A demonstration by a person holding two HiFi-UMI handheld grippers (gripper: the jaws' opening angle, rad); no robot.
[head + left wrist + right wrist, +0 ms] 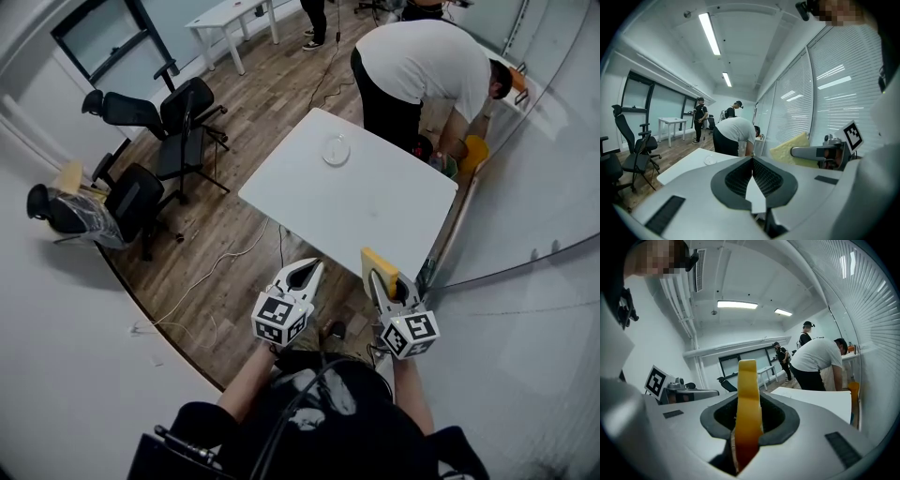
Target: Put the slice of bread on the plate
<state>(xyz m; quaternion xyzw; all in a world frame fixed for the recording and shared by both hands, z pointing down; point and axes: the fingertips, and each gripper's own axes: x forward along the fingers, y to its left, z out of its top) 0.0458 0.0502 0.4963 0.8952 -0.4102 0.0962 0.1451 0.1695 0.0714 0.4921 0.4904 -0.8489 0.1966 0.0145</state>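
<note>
One slice of bread [747, 401], pale yellow with a darker crust edge, stands on its edge, clamped between the jaws of the right tool [749, 399]. In the head view the slice [380, 262] sticks out ahead of the right tool [382, 278], near the closest edge of a white counter [375, 211] and well apart from the plate. There is one plate [337, 150], small, round and clear, lying alone on the far part of that counter. The left tool [316, 265] is held just beside the right one over the wood floor [234, 244]; its own view shows the left tool [751, 160] with its jaws closed tip to tip and nothing between them. That view also catches the slice [790, 150] at the right and the plate [710, 160] on the counter [686, 165] ahead. One person in a white shirt [422, 61] bends over at the counter's far side. Two more people [700, 118] stand deeper in the room beside a small white table [225, 17]. At least three black office chairs [178, 117] cluster to the left of the counter.
</note>
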